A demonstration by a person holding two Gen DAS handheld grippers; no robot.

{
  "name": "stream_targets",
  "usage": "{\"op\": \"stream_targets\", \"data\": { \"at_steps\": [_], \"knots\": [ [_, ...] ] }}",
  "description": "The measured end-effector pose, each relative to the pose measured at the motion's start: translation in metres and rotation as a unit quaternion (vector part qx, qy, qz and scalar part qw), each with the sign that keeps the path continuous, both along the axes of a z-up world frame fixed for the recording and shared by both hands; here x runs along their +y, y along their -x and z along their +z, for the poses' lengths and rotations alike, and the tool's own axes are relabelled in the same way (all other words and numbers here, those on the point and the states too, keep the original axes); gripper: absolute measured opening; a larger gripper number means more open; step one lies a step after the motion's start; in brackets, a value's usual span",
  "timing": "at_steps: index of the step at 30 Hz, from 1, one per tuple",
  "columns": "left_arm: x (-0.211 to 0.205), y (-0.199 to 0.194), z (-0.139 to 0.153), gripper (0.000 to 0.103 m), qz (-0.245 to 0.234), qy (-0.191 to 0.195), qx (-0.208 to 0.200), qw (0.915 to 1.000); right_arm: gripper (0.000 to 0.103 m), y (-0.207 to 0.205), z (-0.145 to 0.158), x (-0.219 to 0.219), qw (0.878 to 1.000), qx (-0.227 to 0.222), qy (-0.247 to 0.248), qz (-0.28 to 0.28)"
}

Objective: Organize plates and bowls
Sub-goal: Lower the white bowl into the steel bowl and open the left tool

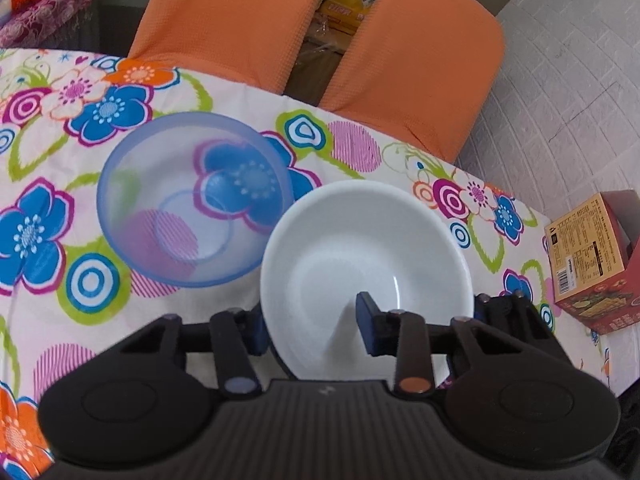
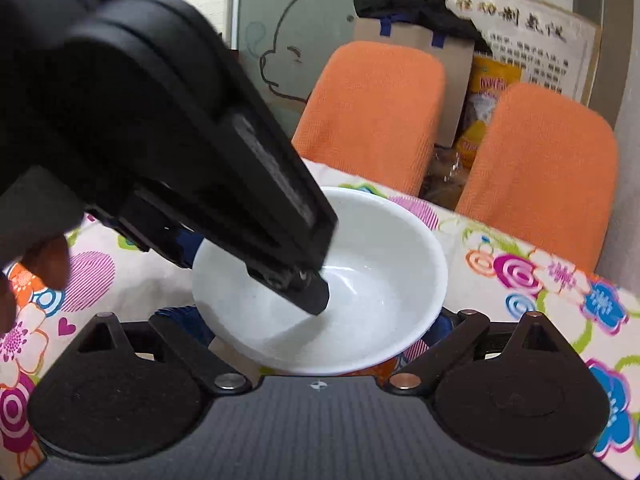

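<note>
White bowl (image 1: 360, 264) stands upright in the left wrist view, its mouth facing up, on the flowered tablecloth (image 1: 60, 152). It is round, so no long axis can be told. The left gripper (image 1: 312, 326) straddles the near-left part of its rim: one blue-padded finger (image 1: 366, 316) is inside the bowl and the other is outside the wall at the left. The jaws stand partly open; whether they press on the rim cannot be told. A translucent blue bowl (image 1: 192, 200), also mouth up, stands just beside the white one to its left, and their rims look to touch or almost touch. Two orange chair backs (image 1: 240, 20) are behind the table, and a printed carton (image 1: 592, 256) lies at the right edge.

In the right wrist view the white bowl (image 2: 360, 300) sits between the fingers of the right gripper (image 2: 320, 332), which are spread wide on either side of its near wall. Contact with the wall cannot be told. The left gripper (image 2: 256, 272) comes in from the upper left, with one finger down inside the bowl. A person's hand (image 2: 36, 268) shows blurred at the left edge.
</note>
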State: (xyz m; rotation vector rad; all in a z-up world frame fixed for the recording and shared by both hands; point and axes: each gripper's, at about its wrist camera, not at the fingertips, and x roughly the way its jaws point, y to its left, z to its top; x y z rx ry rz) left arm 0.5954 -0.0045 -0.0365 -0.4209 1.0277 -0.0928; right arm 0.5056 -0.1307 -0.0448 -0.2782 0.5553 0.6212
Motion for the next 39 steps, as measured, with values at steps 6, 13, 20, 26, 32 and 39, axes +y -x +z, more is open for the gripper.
{"op": "stream_targets", "data": {
  "at_steps": [6, 13, 20, 26, 32, 39],
  "knots": [
    [-0.003, 0.032, 0.022, 0.035, -0.026, 0.008, -0.016, 0.9995, 0.084, 0.038, 0.021, -0.005, 0.999, -0.047, 0.012, -0.006],
    [-0.02, 0.117, 0.055, 0.035, -0.083, 0.005, -0.033, 0.996, 0.084, 0.122, 0.054, -0.01, 0.998, -0.051, 0.017, -0.024],
    [-0.033, 0.219, 0.058, 0.035, -0.153, -0.028, -0.034, 0.9872, 0.086, 0.218, 0.063, -0.014, 0.998, 0.001, -0.003, -0.056],
    [-0.035, 0.266, 0.04, 0.035, -0.183, -0.052, -0.019, 0.9816, 0.086, 0.264, 0.043, -0.01, 0.997, 0.017, -0.014, -0.076],
    [-0.025, 0.275, 0.022, 0.053, -0.167, -0.069, -0.014, 0.9835, 0.085, 0.266, 0.029, -0.008, 0.996, 0.044, -0.017, -0.077],
    [-0.019, 0.276, 0.03, 0.077, -0.174, -0.054, -0.031, 0.9828, 0.085, 0.279, 0.03, -0.009, 0.996, 0.011, 0.027, -0.079]
  ]
}}
